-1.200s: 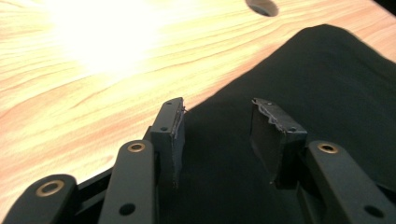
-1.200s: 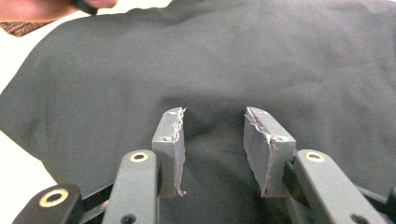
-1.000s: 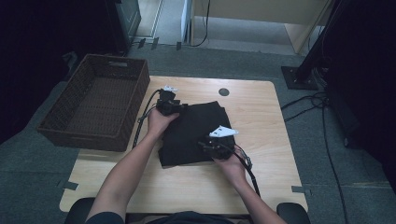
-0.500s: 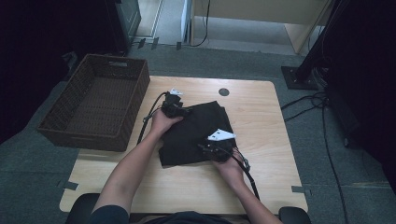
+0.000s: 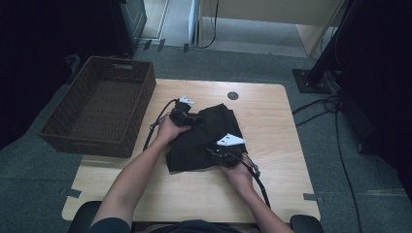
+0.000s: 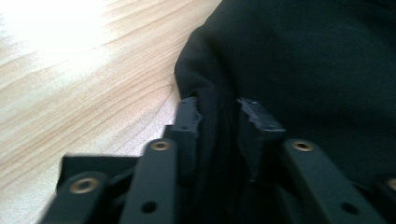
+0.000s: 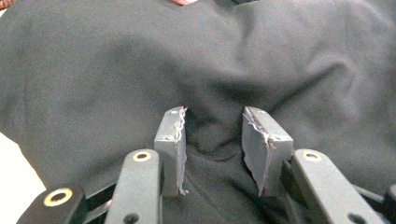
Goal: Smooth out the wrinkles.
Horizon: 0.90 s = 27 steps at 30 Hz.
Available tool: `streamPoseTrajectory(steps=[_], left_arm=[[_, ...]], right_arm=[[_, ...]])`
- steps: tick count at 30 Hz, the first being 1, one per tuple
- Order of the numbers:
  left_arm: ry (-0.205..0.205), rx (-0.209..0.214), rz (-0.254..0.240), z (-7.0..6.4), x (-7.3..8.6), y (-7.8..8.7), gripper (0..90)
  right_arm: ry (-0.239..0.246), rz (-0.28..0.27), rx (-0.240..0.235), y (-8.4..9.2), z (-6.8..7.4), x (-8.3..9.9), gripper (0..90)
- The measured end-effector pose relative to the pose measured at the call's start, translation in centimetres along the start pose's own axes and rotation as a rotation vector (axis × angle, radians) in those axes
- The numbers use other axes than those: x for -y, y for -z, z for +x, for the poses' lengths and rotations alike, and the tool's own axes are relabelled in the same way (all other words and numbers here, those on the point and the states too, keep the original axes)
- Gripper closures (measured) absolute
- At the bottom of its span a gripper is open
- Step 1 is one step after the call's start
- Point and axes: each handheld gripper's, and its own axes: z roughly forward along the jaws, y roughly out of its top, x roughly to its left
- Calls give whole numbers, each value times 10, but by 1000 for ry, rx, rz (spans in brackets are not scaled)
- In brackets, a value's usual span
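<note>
Black cloth [image 5: 204, 138] sits folded and bunched at centre frame in the high view, on the wooden table [image 5: 272, 111], just right of the wicker basket [image 5: 99, 114].

Left gripper [image 5: 187, 116] is at the cloth's upper-left corner, left hand [image 5: 170, 130] wrapped around its body, cable [image 5: 156, 127] looping off to the left. In the left gripper view [image 6: 218, 122] the jaws have just been closing, and a fold of the cloth [image 6: 303, 70] edge runs up between them. Both pads look pressed against the fold, so I read it as gripping the cloth. Bare tabletop [image 6: 84, 84] fills the upper left of that view.

Right gripper [image 5: 224, 151] is at the cloth's lower-right edge, grey plate [image 5: 230, 140] on top, right hand [image 5: 238, 167] behind it, cable [image 5: 257, 179] trailing toward bottom of frame. In the right gripper view [image 7: 212, 140] the jaws have been easing closed too. Cloth [image 7: 140, 60] puckers up between the two pads and wrinkles radiate from the pinch point. Left pad touches fabric; the right one looks in contact as well. Reading it as clamped on a bunched ridge of cloth, with a fair gap between the jaws because of the bulk.

Basket is off the table's left edge in the upper left of frame. A small dark round disc [image 5: 232, 95] sits on the table above the cloth, well apart from both grippers.
</note>
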Motion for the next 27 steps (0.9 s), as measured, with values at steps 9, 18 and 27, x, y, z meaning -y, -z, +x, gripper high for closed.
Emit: streamPoseTrajectory(steps=[9,18,27], left_arm=[[-13,-77,-19,-5,-15,12,842],[-60,-76,-112,-13,-35,35,843],[-78,-16,-174,-25,-44,62,847]], right_arm=[[-62,-57,-9,10,10,-22,585],[-87,-22,44,-30,9,-30,579],[-76,-23,89,-51,4,-43,588]])
